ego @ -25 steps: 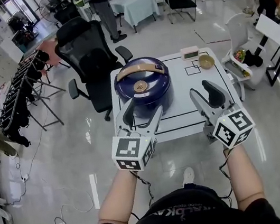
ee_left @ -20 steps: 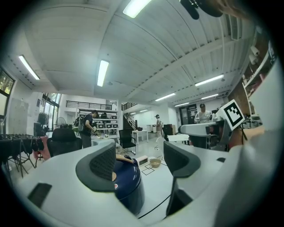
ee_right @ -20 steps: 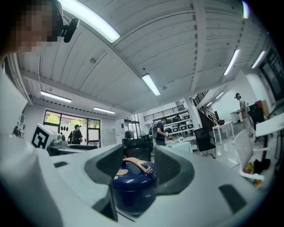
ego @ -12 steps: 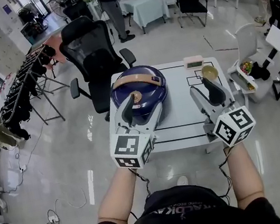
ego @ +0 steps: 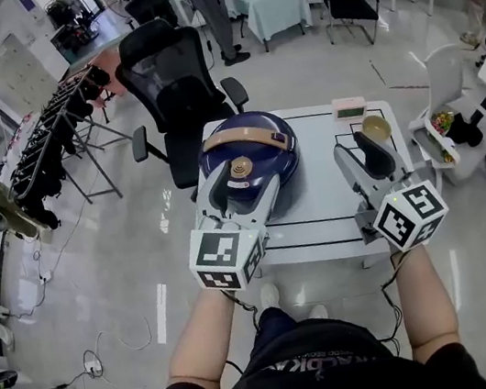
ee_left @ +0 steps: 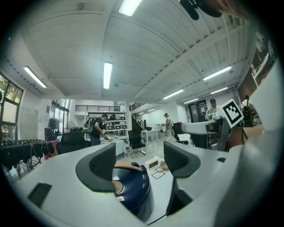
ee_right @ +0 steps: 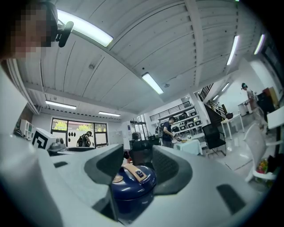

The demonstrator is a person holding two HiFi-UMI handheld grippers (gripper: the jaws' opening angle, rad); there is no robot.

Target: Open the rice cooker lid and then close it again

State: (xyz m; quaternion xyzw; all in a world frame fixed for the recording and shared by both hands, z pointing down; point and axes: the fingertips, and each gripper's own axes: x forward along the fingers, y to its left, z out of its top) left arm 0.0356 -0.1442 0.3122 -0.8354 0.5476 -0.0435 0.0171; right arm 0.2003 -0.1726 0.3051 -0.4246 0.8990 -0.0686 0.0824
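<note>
In the head view, a dark blue round rice cooker (ego: 251,158) with a tan handle across its closed lid is seen on the left half of a white table (ego: 329,206) marked with black lines. The left gripper (ego: 245,187) is held over the near side of the cooker, its jaws spread apart. Whether the cooker is touched cannot be told from here. The right gripper (ego: 362,154) is held above the right half of the table, well apart from the cooker, with its jaws also parted. A small tan bowl (ego: 376,129) and a small white digital clock (ego: 349,109) are set near the far right corner. A black office chair (ego: 176,79) is placed behind the table.

In the left gripper view, the left gripper (ee_left: 140,162) is shown released, with nothing grasped. The rice cooker (ee_left: 132,195) is seen low in the gap, beyond the pads. The clock (ee_left: 153,163) and the bowl (ee_left: 164,166) are seen farther off.

In the right gripper view, the right gripper (ee_right: 137,166) is likewise shown released and empty. The rice cooker (ee_right: 133,181) is framed in the gap, at a distance.
</note>
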